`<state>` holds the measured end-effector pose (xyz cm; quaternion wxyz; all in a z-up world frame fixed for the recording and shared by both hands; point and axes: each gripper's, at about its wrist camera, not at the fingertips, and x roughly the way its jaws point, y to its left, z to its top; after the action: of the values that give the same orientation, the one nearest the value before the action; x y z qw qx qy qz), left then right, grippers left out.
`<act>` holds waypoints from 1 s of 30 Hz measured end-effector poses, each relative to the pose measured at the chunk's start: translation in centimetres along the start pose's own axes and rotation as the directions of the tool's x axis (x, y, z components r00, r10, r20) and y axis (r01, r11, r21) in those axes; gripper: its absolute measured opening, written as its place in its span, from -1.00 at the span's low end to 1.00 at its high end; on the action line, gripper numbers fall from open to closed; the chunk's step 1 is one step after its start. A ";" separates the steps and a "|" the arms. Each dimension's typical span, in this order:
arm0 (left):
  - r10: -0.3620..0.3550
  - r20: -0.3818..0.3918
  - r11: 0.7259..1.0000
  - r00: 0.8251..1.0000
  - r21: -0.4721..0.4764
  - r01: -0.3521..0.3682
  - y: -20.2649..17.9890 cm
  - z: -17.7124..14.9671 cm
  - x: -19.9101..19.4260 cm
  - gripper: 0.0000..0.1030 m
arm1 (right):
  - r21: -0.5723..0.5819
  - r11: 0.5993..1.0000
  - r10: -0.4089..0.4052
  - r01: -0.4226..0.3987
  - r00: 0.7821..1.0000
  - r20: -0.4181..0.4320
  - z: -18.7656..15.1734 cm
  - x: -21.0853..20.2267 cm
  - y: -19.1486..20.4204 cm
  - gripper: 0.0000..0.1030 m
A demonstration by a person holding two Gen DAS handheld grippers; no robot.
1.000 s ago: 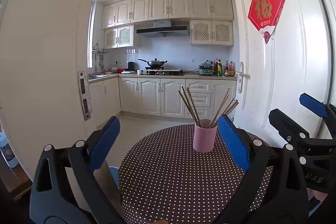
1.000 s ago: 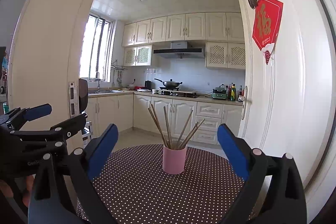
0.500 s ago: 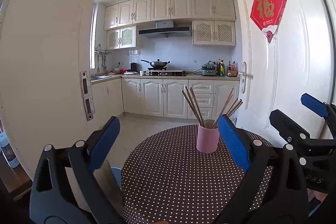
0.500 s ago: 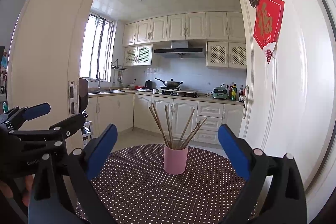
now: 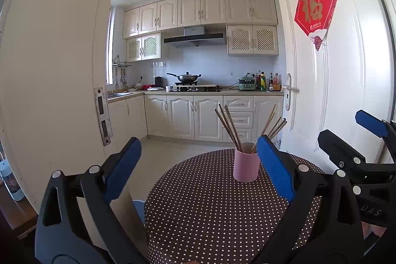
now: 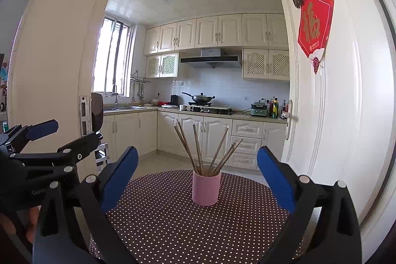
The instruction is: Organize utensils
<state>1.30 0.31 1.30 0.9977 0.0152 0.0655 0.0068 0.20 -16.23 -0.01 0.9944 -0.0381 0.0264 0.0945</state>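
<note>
A pink cup (image 5: 246, 166) (image 6: 206, 188) stands upright on a round table with a brown, white-dotted cloth (image 5: 203, 209) (image 6: 168, 219). Several wooden chopsticks (image 5: 231, 126) (image 6: 198, 147) lean fanned out in it. My left gripper (image 5: 198, 162) is open and empty, held short of the cup, which sits just inside its right finger. My right gripper (image 6: 196, 168) is also open and empty, with the cup centred ahead between its blue pads. The right gripper (image 5: 363, 147) shows at the right of the left wrist view, and the left gripper (image 6: 49, 147) at the left of the right wrist view.
An open white door (image 5: 329, 81) with a red paper sign (image 5: 315, 8) stands right of the table. A white door frame (image 5: 61, 81) rises at the left. Beyond lies a kitchen with cabinets (image 6: 198, 137), a wok on the stove (image 6: 200, 98) and bottles (image 5: 267, 82).
Both views have shifted slightly, so the cup sits a little farther right and lower in the left wrist view. The cup, chopsticks and both open grippers are otherwise unchanged.
</note>
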 end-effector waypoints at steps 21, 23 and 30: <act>0.008 0.010 1.000 1.000 0.006 -0.008 -0.3 -0.2 -0.1 0.80 | -0.005 1.000 -0.015 0.015 1.000 0.007 -0.3 -0.3 0.3 0.81; 0.005 0.008 1.000 1.000 0.003 -0.005 -0.2 -0.2 0.0 0.80 | -0.005 1.000 -0.016 0.016 1.000 0.006 -0.3 -0.3 0.2 0.81; 0.003 0.004 1.000 1.000 0.003 -0.003 -0.2 -0.2 -0.1 0.80 | -0.002 1.000 -0.016 0.016 1.000 0.002 -0.3 -0.3 0.2 0.81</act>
<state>1.21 0.10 1.09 0.9978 0.0168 0.0633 0.0082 -0.16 -16.14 -0.28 0.9951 -0.0393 0.0248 0.0868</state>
